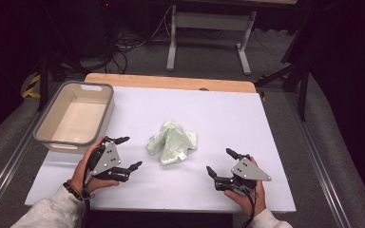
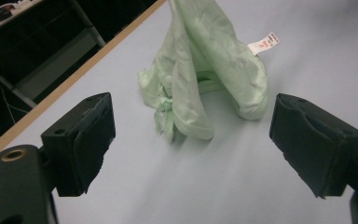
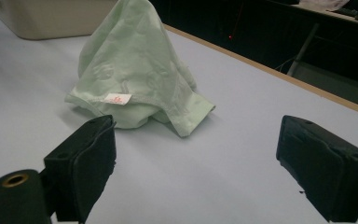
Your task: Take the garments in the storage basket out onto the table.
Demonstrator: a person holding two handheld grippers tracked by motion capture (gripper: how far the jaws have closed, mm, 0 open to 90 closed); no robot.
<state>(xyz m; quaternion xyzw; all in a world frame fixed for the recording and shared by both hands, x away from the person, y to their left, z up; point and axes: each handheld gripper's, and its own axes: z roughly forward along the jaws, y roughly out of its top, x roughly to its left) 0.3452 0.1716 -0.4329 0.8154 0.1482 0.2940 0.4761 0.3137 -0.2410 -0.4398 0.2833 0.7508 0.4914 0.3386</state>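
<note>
A crumpled pale green cloth (image 1: 172, 142) with a small white tag lies heaped in the middle of the white table (image 1: 228, 114). My left gripper (image 1: 129, 153) rests on the table to the cloth's left, open, jaws wide apart and empty. My right gripper (image 1: 221, 162) rests to the cloth's right, also open and empty. In the left gripper view the cloth (image 2: 205, 70) rises just beyond the gap between the jaws (image 2: 191, 154). In the right gripper view the cloth (image 3: 135, 70) sits ahead and to the left of the gap (image 3: 196, 172), its tag facing the camera.
A beige plastic bin with a grey rim (image 1: 76, 114) stands empty at the table's left side, its wall (image 3: 51, 18) also visible behind the cloth. A wooden strip (image 1: 171, 81) edges the far side. Beyond it stand a table frame (image 1: 209, 33) and cables on the floor.
</note>
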